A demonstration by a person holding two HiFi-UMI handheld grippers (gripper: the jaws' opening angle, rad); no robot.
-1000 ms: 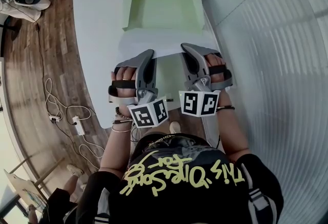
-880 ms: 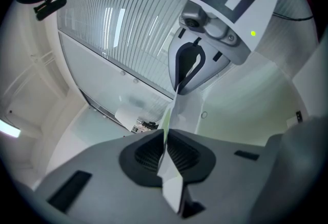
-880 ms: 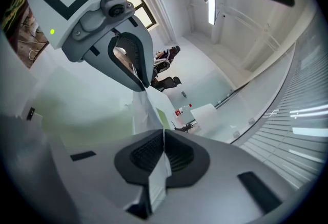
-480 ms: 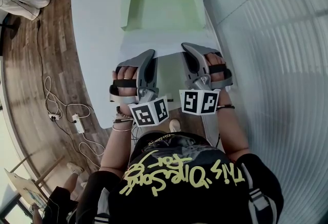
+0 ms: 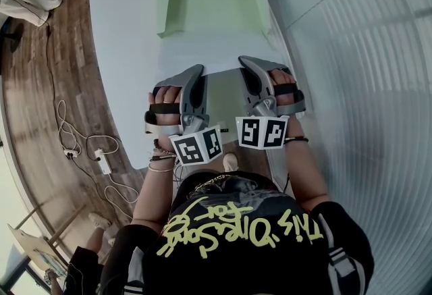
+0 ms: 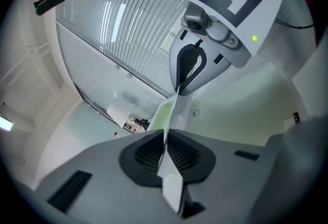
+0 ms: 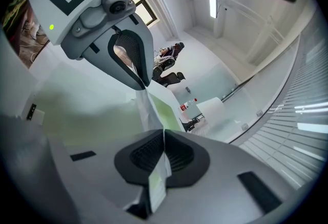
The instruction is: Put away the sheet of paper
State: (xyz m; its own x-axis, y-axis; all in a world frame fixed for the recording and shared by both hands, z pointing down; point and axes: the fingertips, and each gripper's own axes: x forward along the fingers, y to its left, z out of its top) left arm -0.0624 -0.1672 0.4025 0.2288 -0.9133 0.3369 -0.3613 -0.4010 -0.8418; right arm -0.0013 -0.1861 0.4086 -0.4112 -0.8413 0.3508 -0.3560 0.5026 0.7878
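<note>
Left gripper (image 5: 196, 71), right gripper (image 5: 244, 61) side by side, angled slightly down; both jaws clamped on sheet of paper (image 5: 206, 52).

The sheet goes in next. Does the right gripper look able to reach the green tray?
Likely yes: only the sheet it clamps lies between the right gripper and the green tray ahead; the left gripper clamps it too, so both must move.

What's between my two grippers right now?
The sheet of paper spans from left gripper to right gripper, both clamped on it; the head view shows it.
</note>
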